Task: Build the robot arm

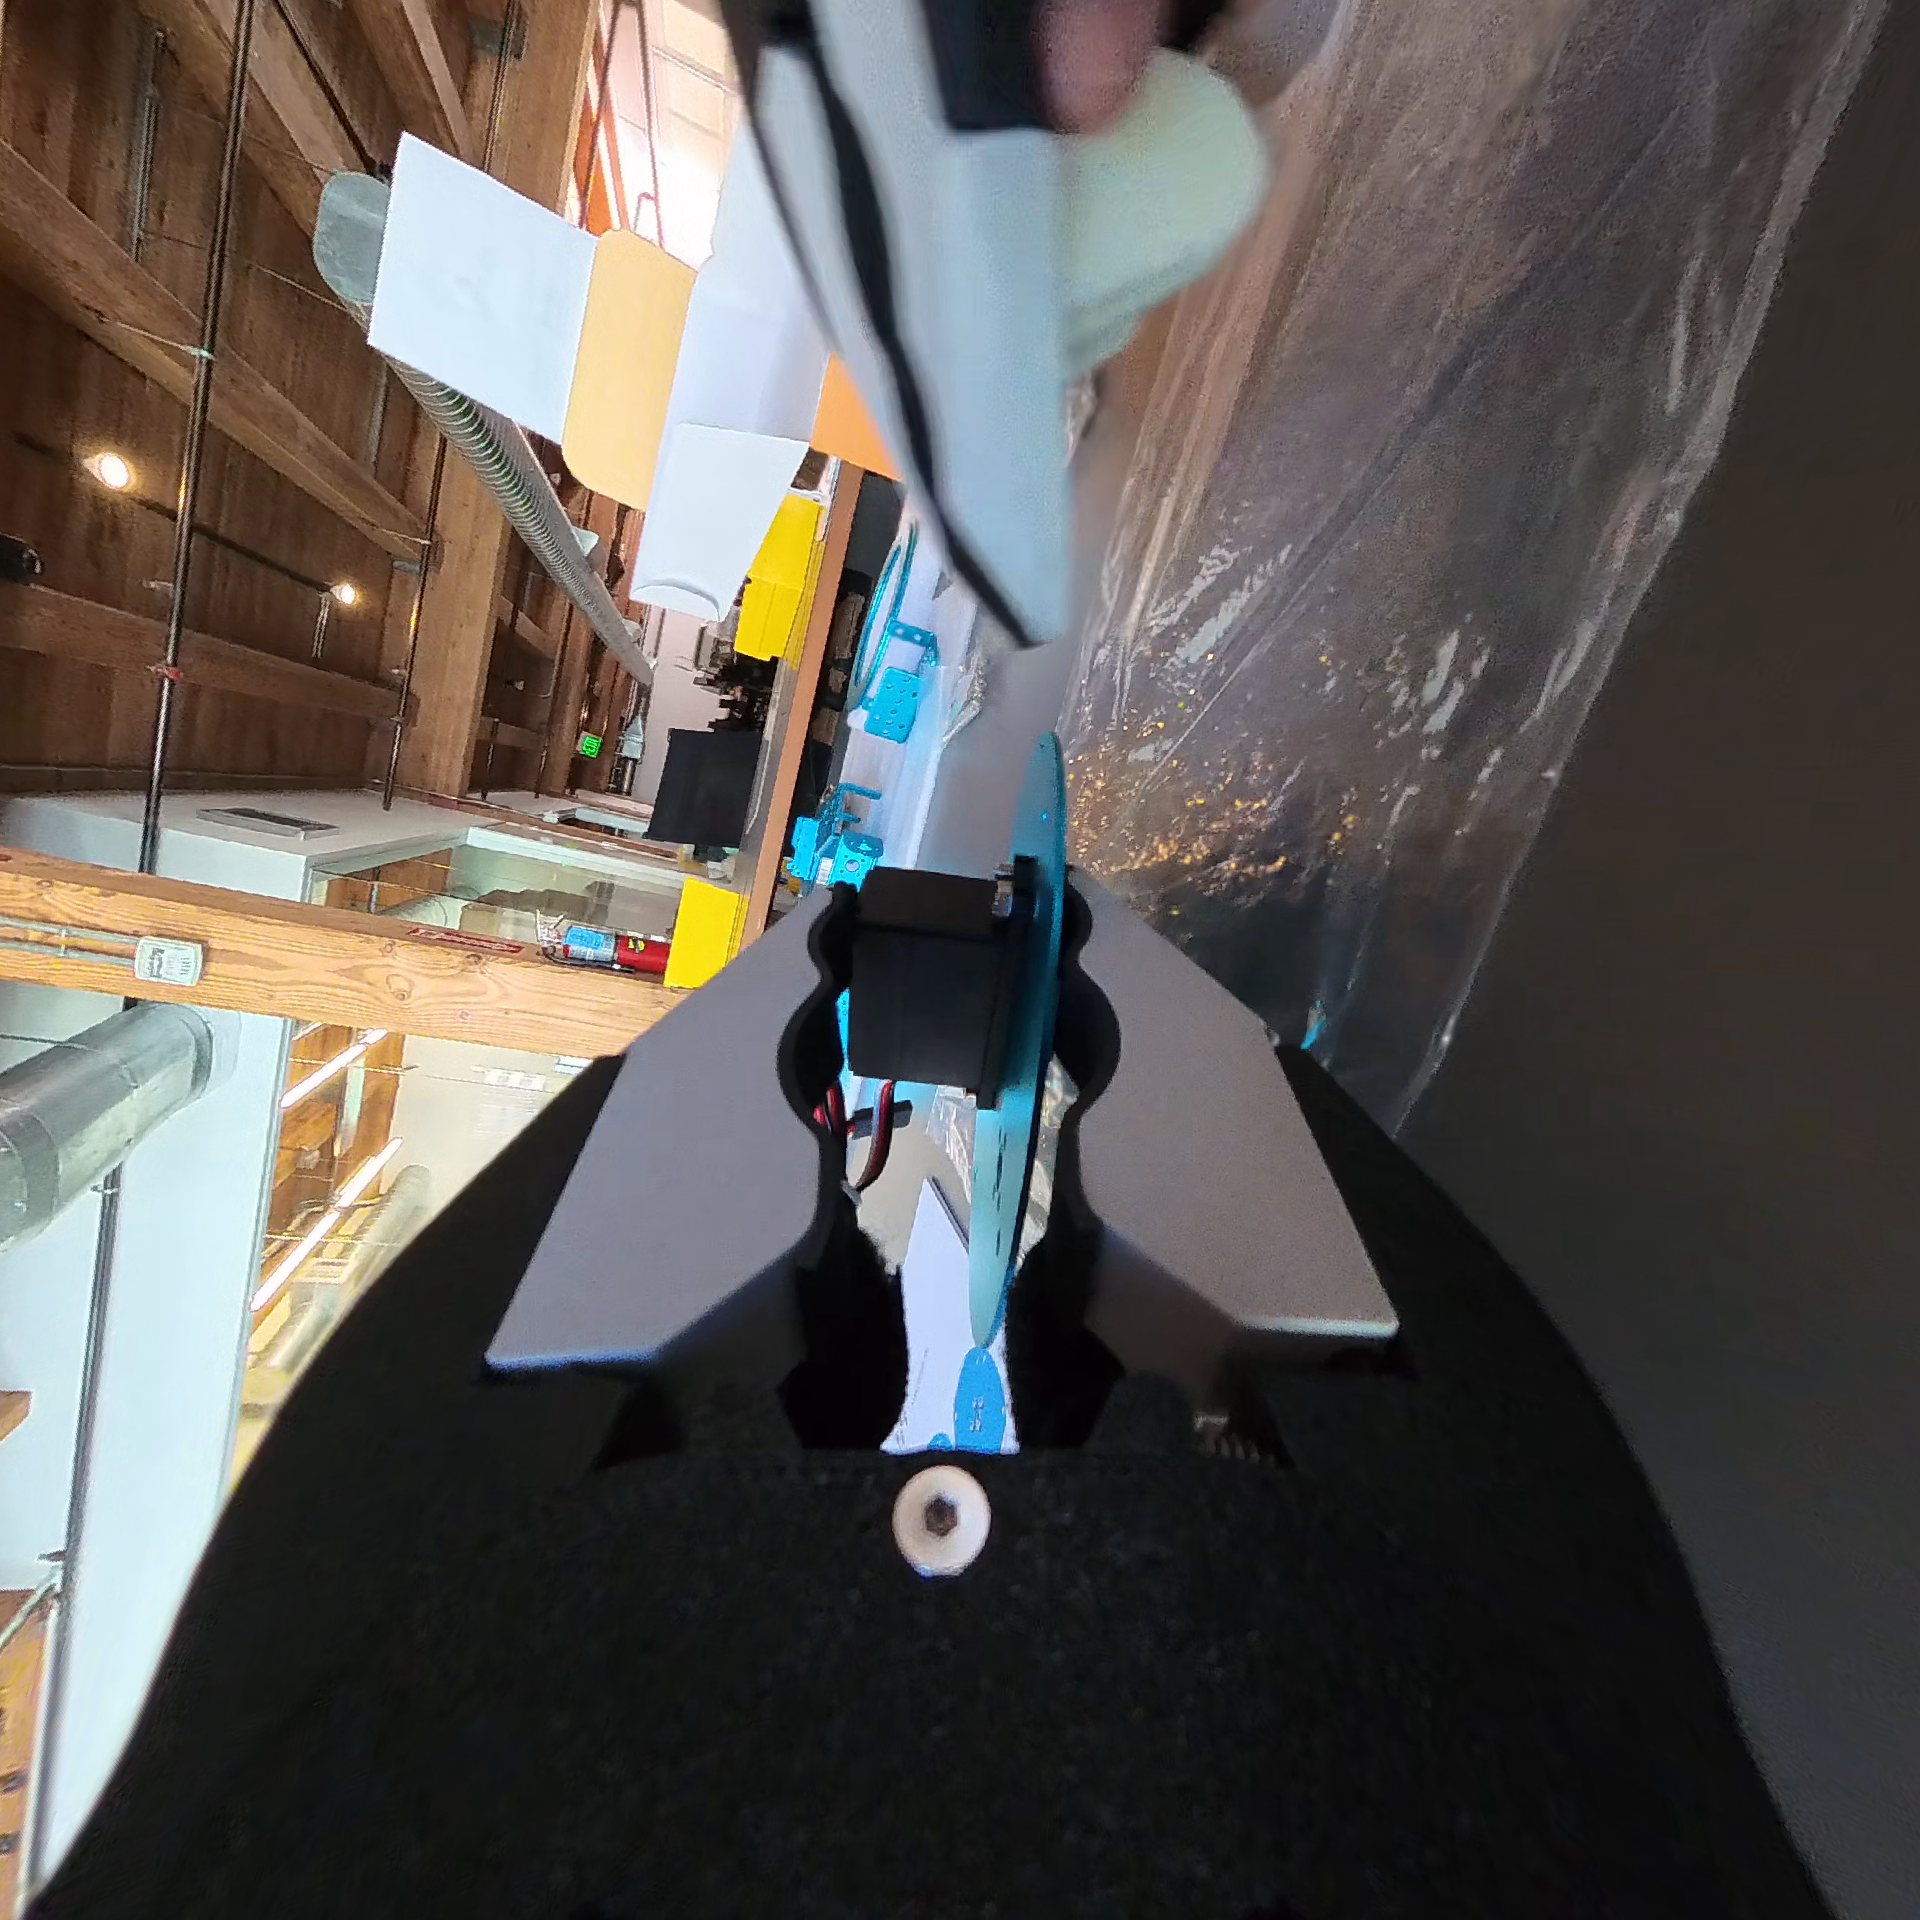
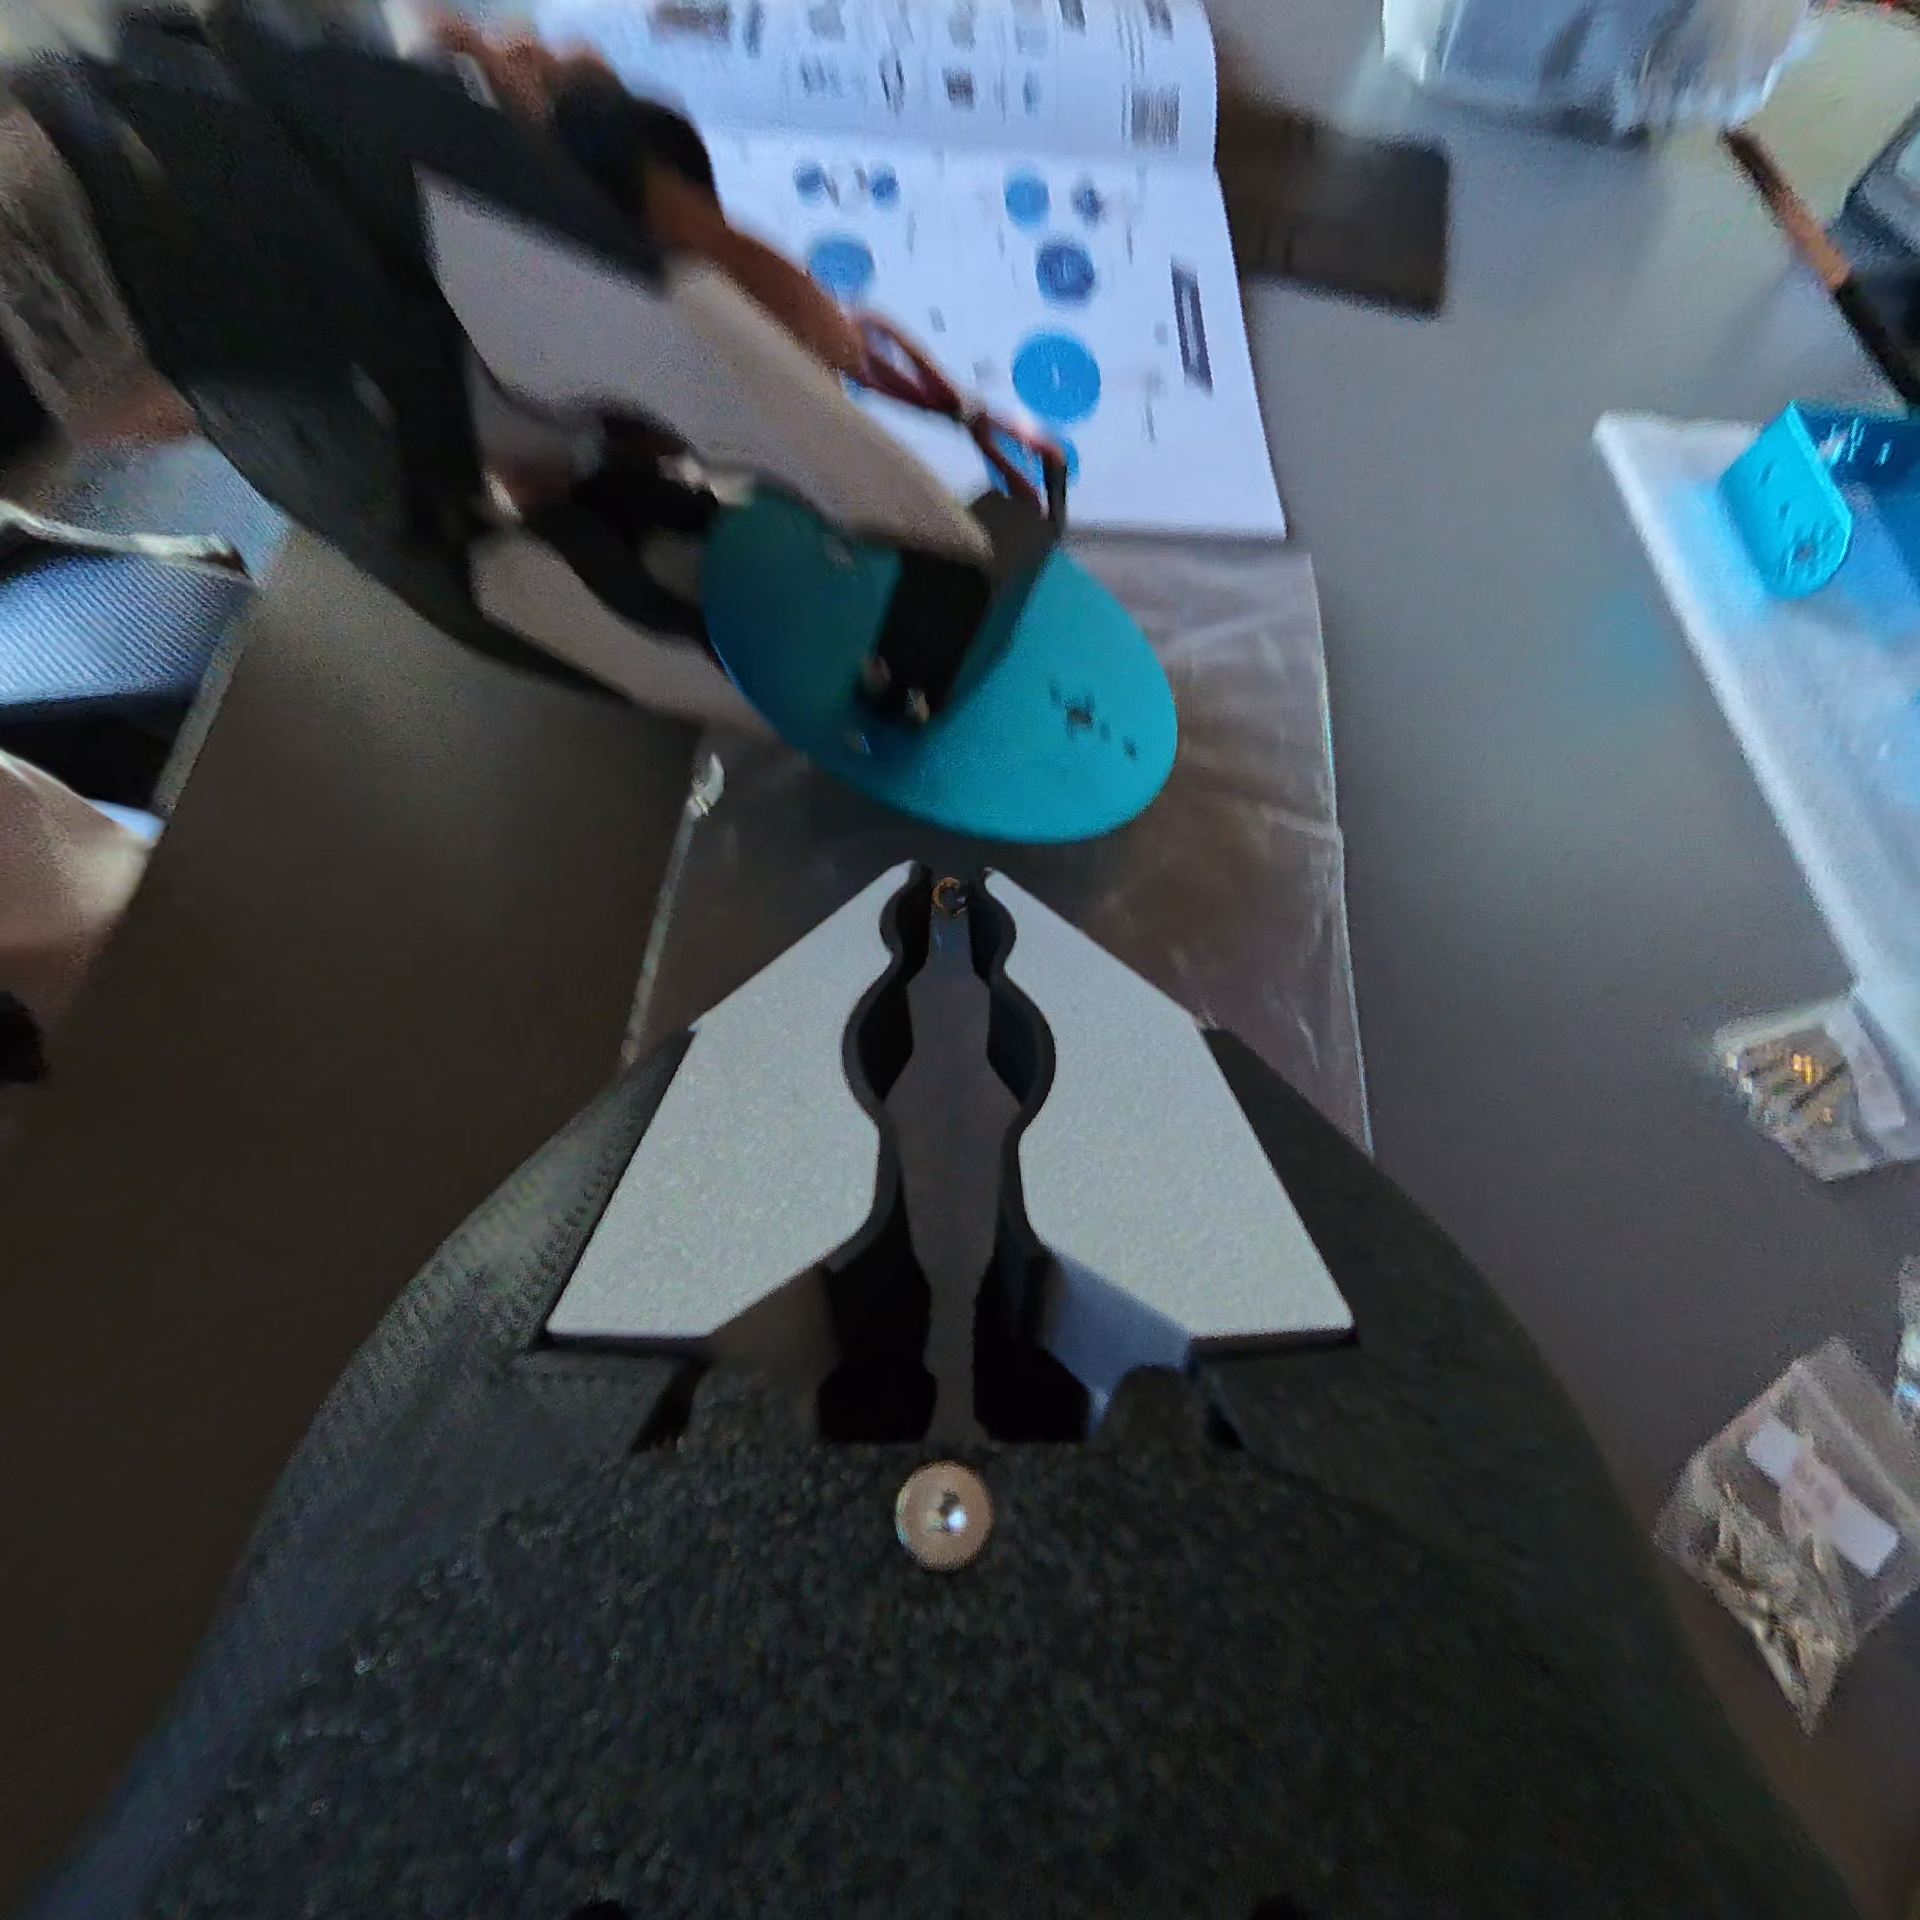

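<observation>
The left gripper (image 1: 951,997) clamps the black servo (image 1: 925,987) bolted to the blue disc (image 2: 940,675), held above the plastic bag (image 2: 1226,831), while the right gripper (image 2: 948,894), jaws pinched narrow on a small screw (image 2: 948,891), sits just below the disc's near edge.

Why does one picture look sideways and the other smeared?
Left wrist view: camera rolled sideways; black motor block sharp, the other gripper near the lens blurred. Right wrist view: motion blur smears the teal disc and booklet.
</observation>
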